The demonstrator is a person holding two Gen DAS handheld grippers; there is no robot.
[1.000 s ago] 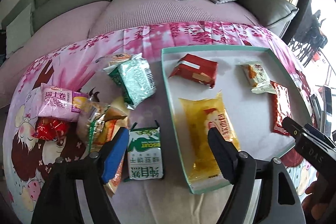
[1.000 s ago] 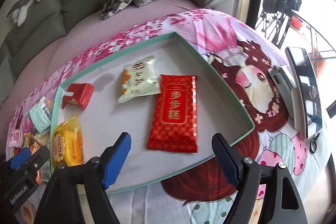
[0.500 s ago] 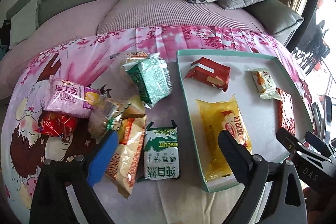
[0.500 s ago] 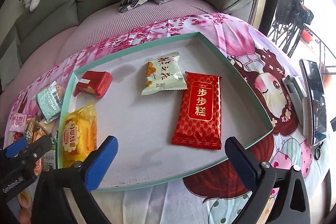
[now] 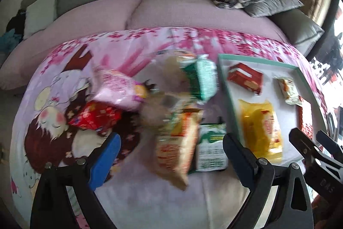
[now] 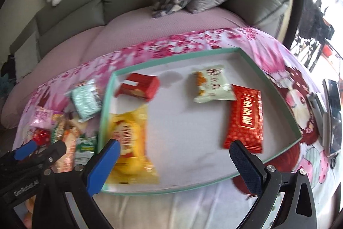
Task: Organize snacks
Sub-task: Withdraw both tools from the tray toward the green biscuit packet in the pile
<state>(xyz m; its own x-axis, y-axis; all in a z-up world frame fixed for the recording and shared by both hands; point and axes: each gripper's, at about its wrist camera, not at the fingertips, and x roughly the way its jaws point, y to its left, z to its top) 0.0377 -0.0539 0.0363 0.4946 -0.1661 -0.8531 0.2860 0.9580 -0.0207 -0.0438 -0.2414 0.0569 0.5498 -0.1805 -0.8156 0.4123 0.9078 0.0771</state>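
Left wrist view shows the left gripper (image 5: 171, 150) with jaws spread wide and nothing between them, hanging over a loose heap of snacks left of centre in the frame. The right gripper (image 6: 174, 159) is likewise wide open and empty, low in its own frame above the near edge of the tray (image 6: 276, 87). Both have just been opening.

Packets look light, soft and crinkly, with slick film that could slide between the pads. The sealed end fins are flimsy, so the safer hold is probably across the middle of a packet's narrow width, lightly, since biscuits or cakes inside may crush.

On the tray lie four packets: a red wrapped biscuit (image 6: 138, 87) at upper left, a pale packet (image 6: 212, 84) at upper centre, a yellow packet (image 6: 130, 143) at lower left, and a flat red packet (image 6: 246, 117) at right.

Outside the tray, on the pink cloth (image 5: 120, 50), I count about six, blur making this uncertain: a pink packet (image 5: 116, 87), a small red packet (image 5: 94, 117), a green packet (image 5: 202, 81), an orange packet (image 5: 178, 143), a green-and-white biscuit pack (image 5: 211, 149), and a brownish one too smeared to identify.
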